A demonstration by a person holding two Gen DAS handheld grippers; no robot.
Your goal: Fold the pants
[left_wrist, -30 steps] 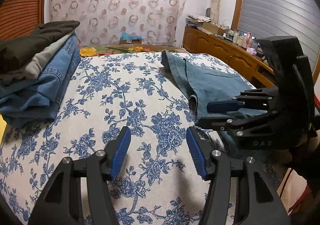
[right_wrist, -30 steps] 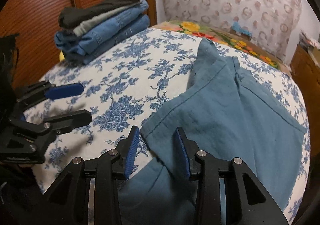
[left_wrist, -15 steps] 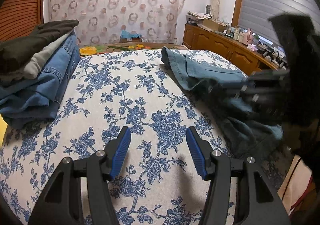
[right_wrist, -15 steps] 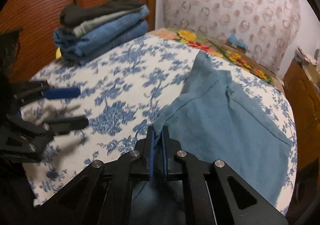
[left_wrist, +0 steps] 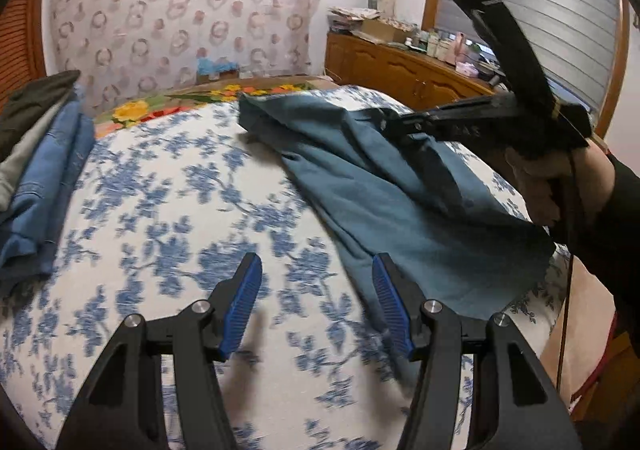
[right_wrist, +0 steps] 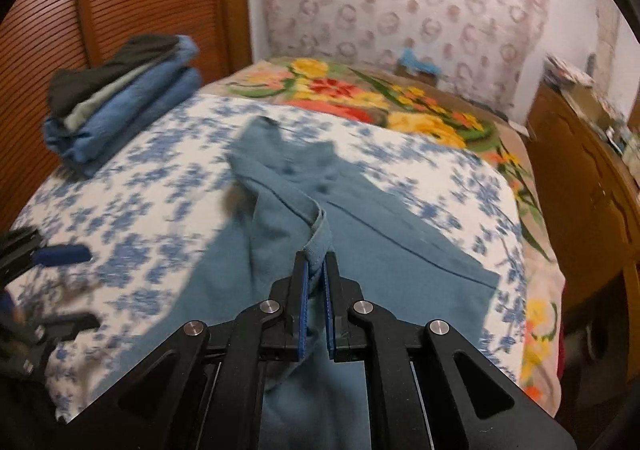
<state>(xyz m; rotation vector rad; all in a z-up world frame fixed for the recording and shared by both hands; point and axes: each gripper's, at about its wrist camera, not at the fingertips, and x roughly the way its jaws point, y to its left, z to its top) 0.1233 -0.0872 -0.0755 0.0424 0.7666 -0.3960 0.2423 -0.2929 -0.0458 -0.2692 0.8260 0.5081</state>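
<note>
— Where are our pants [right_wrist: 360,250]?
— They lie on the flowery blue bed cover [left_wrist: 168,217], on its right side. One edge is lifted up off the bed.
— What lifts it?
— Our right claw [right_wrist: 315,282]. It is squeezed tight on the hem of the pants.
— And our left claw [left_wrist: 316,306]?
— Its fingers stand apart with nothing in them, above the cover, right by the pants.
— What else do we see?
— A pile of folded clothes [right_wrist: 120,97] sits far away on the left.

There's the bed [right_wrist: 460,185], blue-flowered cover, teal pants [right_wrist: 400,250] spread across it, a stack of folded clothes [right_wrist: 120,97] at its far corner.
</note>
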